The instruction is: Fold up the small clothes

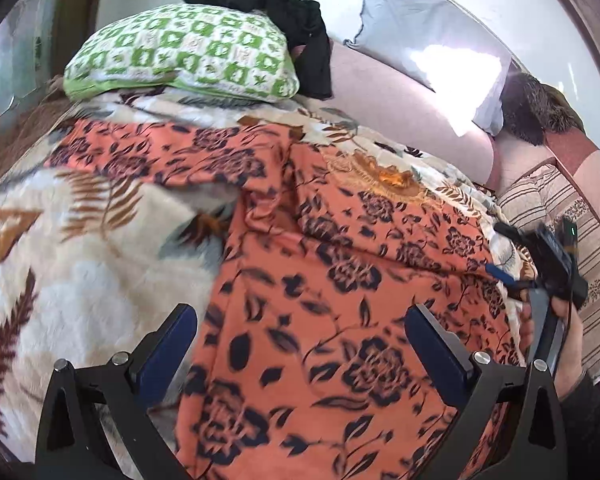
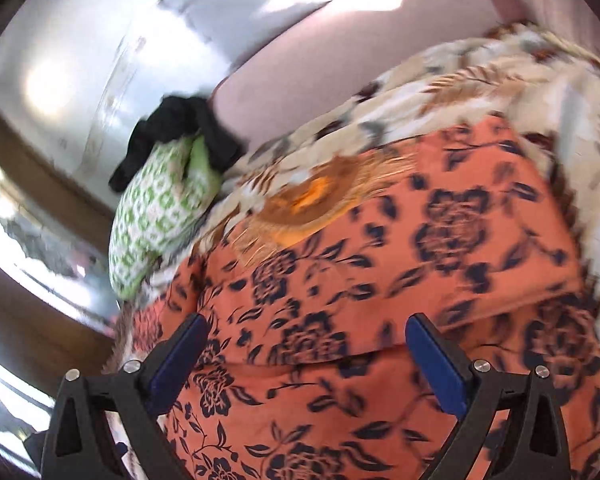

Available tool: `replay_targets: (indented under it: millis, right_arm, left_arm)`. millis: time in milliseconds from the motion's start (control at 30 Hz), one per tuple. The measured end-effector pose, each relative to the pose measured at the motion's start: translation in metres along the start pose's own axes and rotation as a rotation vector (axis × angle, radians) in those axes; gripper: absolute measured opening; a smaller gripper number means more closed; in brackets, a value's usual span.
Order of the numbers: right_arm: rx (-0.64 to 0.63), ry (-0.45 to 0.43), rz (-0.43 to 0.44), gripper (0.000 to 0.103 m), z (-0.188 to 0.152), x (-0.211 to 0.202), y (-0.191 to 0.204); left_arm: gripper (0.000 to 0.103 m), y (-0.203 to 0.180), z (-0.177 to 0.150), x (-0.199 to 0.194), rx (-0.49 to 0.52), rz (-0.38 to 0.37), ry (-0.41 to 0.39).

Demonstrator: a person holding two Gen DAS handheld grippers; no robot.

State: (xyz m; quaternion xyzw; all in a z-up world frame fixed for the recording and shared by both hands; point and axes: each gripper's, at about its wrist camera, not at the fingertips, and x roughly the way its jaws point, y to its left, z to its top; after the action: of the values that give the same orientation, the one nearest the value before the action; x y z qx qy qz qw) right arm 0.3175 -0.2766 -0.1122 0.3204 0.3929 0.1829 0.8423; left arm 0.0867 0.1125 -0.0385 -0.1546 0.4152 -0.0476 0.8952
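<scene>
An orange garment with a dark floral print (image 1: 340, 264) lies spread across a cream leaf-pattern blanket (image 1: 80, 248), one long fold running through its middle. My left gripper (image 1: 300, 320) hovers over the garment's near part, its jaws wide apart with only the cloth below them. In the left wrist view, a hand holds my right gripper (image 1: 494, 248) at the garment's right edge. The right wrist view, which is motion-blurred, shows the right gripper (image 2: 306, 332) open above the same garment (image 2: 380, 280), with nothing pinched between its blue pads (image 2: 432, 356).
A green-and-white pillow (image 1: 180, 52) lies at the far end of the blanket, with a black garment (image 1: 300, 28) heaped on it. Behind run a pink cushion (image 1: 400, 108) and a pale blue pillow (image 1: 432, 36). A striped cloth (image 1: 560, 208) is at the right.
</scene>
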Motion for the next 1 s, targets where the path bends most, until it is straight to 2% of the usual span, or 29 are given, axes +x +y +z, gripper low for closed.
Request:
replay_targets:
  millis: [133,267,300,367,400,433,533,567,633,700,733,767,800,833,900,1000]
  right_arm:
    - [0.088,-0.025,0.096,0.101,0.015,-0.025,-0.034]
    - [0.225,-0.087,0.180,0.101,0.038,-0.030,-0.075]
    - [0.271,-0.080,0.193,0.101,0.041,-0.025,-0.089]
    - [0.402,-0.014,0.125,0.100,0.041,-0.007,-0.123]
    - [0.441,-0.017,0.169,0.100,0.039,-0.007,-0.131]
    - [0.435,-0.034,0.183,0.100,0.041,-0.013,-0.130]
    - [0.304,-0.095,0.138,0.100,0.057,-0.035,-0.100]
    - [0.276,-0.100,0.164,0.100,0.063,-0.037,-0.090]
    - [0.244,-0.077,0.225,0.100,0.074,-0.031,-0.076]
    - [0.237,-0.046,0.241,0.100,0.083,-0.015,-0.075]
    - [0.240,-0.035,0.223,0.100,0.086,-0.005,-0.081]
    - [0.251,-0.027,0.166,0.100,0.088,0.006,-0.094]
    - [0.290,-0.021,0.077,0.100,0.086,0.017,-0.112]
    - [0.366,-0.019,0.056,0.100,0.082,0.024,-0.132]
    - [0.398,-0.069,0.135,0.100,0.082,0.015,-0.137]
    - [0.311,-0.072,0.209,0.101,0.097,0.007,-0.111]
  left_arm:
    - [0.103,-0.009,0.015,0.008,-0.037,-0.021,0.008]
    - [0.103,-0.013,-0.001,0.015,-0.029,-0.011,0.058]
    - [0.103,-0.012,-0.004,0.016,-0.029,-0.007,0.067]
    - [0.103,-0.006,-0.012,0.013,-0.046,-0.005,0.078]
    - [0.103,-0.003,-0.015,0.011,-0.053,-0.005,0.076]
    - [0.103,0.001,-0.017,0.009,-0.059,-0.006,0.073]
    - [0.103,0.010,-0.020,0.010,-0.069,0.005,0.078]
    - [0.103,0.013,-0.021,0.011,-0.072,0.005,0.081]
    - [0.103,0.017,-0.021,0.013,-0.084,0.001,0.082]
    - [0.103,0.021,-0.022,0.013,-0.095,-0.002,0.082]
    - [0.103,0.023,-0.023,0.012,-0.097,-0.001,0.079]
    - [0.103,0.026,-0.023,0.011,-0.095,0.005,0.076]
    - [0.103,0.029,-0.024,0.009,-0.093,0.010,0.075]
    - [0.103,0.032,-0.023,0.008,-0.092,0.018,0.073]
    - [0.103,0.040,-0.022,0.006,-0.098,0.034,0.055]
    - [0.103,0.050,-0.019,0.011,-0.129,0.035,0.058]
